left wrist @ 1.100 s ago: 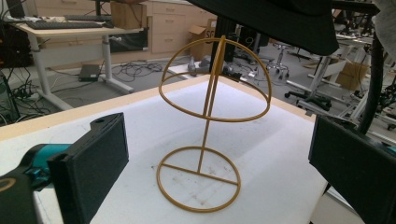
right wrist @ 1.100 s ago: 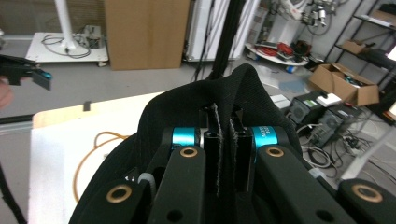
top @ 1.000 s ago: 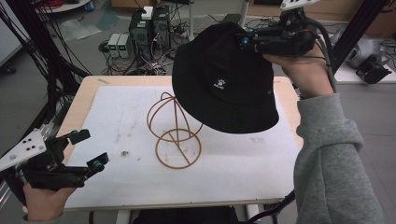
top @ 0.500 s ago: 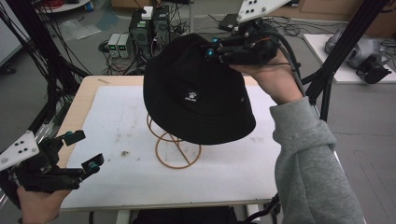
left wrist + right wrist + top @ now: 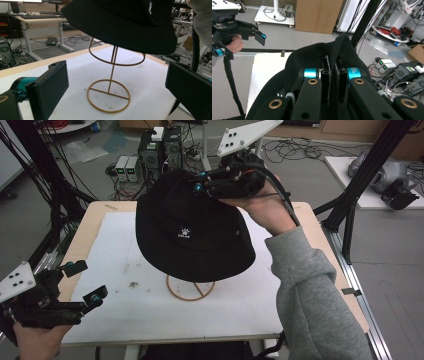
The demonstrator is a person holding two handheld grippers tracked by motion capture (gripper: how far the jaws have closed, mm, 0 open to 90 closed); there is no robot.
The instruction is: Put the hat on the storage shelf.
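**Seating the hat on the stand**

I'm holding the hat (image 5: 195,232) by a pinched crown fold in the right gripper (image 5: 212,182), above the stand (image 5: 111,82) at table centre. I'm aiming to centre it before lowering (left gripper (image 5: 82,282) is idling wide, near edge).

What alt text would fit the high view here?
A right tool holds a black hat by its crown above a wire stand on a white-topped table. The open left tool waits at the table's near left corner.
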